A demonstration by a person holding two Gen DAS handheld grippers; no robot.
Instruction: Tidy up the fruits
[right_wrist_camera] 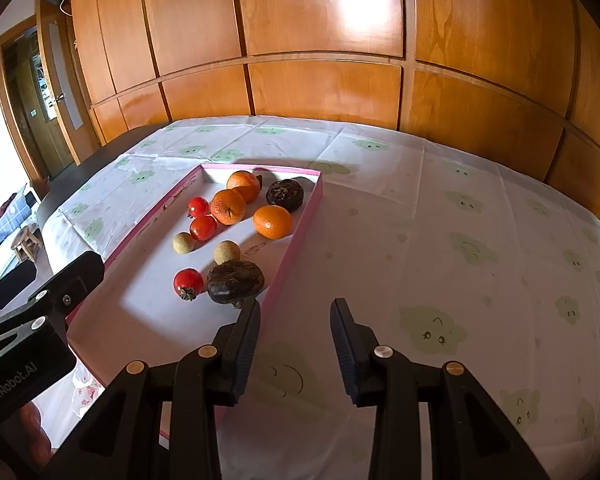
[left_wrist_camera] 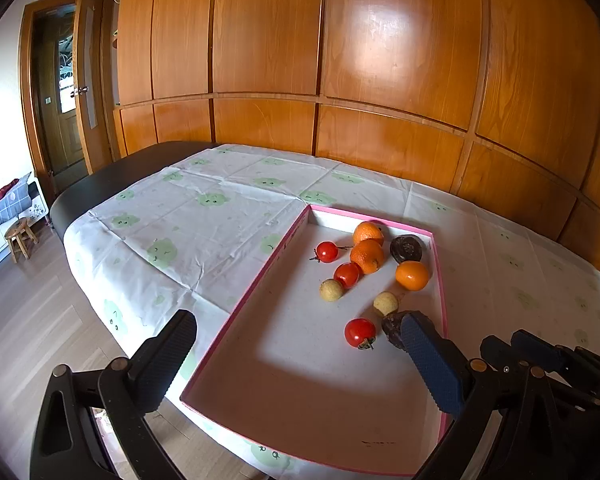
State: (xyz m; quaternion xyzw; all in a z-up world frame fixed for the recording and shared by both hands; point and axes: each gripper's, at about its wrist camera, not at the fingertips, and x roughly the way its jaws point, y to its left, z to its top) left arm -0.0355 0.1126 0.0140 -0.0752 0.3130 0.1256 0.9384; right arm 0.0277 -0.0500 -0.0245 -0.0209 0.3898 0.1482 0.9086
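A shallow pink-rimmed white tray [left_wrist_camera: 260,276] [right_wrist_camera: 300,236] holds three oranges [left_wrist_camera: 367,256] [right_wrist_camera: 272,222], three red tomatoes [left_wrist_camera: 360,333] [right_wrist_camera: 188,282], two pale yellow-green balls [left_wrist_camera: 331,290] [right_wrist_camera: 227,252] and two dark brown fruits [left_wrist_camera: 407,249] [right_wrist_camera: 235,282]. My left gripper [left_wrist_camera: 296,354] is open and empty over the tray's near end. My right gripper [right_wrist_camera: 296,320] is open and empty above the tray's right rim, just short of the near dark fruit. It also shows in the left wrist view [left_wrist_camera: 536,350].
The tray lies on a table under a white cloth with green cartoon prints [right_wrist_camera: 460,240]. A wooden wardrobe wall [left_wrist_camera: 340,60] stands right behind the table. The floor, a small stool [left_wrist_camera: 20,236] and a doorway are at the left.
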